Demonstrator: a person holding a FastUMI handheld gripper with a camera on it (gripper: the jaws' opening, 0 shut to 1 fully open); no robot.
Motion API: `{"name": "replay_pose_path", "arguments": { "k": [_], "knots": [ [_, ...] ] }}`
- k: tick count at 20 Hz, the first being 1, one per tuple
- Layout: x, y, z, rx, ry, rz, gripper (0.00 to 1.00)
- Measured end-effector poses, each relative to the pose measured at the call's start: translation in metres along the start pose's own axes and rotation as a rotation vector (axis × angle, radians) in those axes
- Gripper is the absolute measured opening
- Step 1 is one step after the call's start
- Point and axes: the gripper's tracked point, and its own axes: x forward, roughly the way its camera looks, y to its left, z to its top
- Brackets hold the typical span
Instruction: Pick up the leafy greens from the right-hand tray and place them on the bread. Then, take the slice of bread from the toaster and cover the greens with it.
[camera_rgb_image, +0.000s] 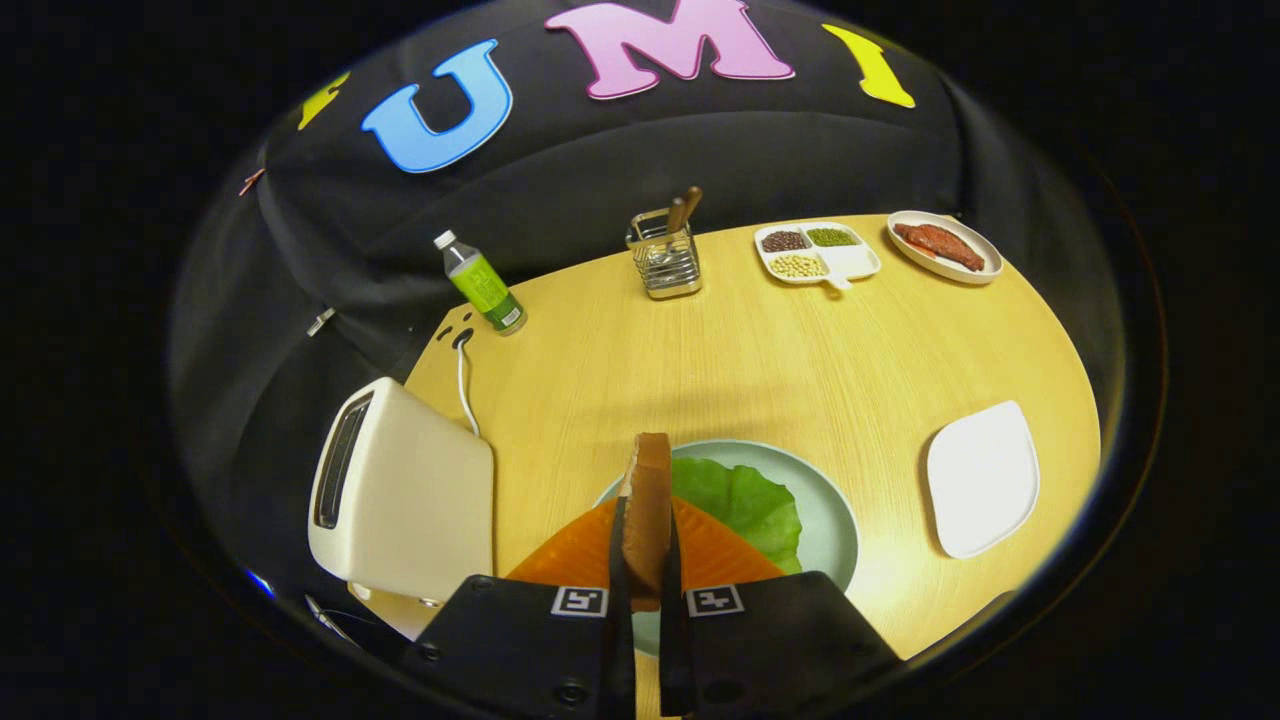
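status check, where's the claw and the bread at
Claw shut on bread slice, held on edge. Over pale green plate, lettuce leaf already down. Toaster beside the plate, path clear.

Single fisheye camera rides on the tool (647, 575), looking forward along its two fingers and tilted down over the tabletop (760, 350). Sits close above the near plate (830, 510); the toaster (400, 500) is just beside on the left. Far edge with the utensil rack (665, 262) lies well beyond, against the booth wall.
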Motion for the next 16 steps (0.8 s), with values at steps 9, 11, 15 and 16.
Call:
{"name": "replay_pose_path", "arguments": {
  "k": [9, 11, 15, 16],
  "knots": [
    [0.008, -0.042, -0.011, -0.100, 0.003, -0.095, 0.42],
    [0.010, -0.051, -0.012, -0.103, 0.007, -0.120, 0.54],
    [0.006, -0.066, -0.012, -0.116, -0.001, -0.157, 0.67],
    [0.004, -0.067, -0.011, -0.110, -0.005, -0.156, 0.75]
  ]
}}
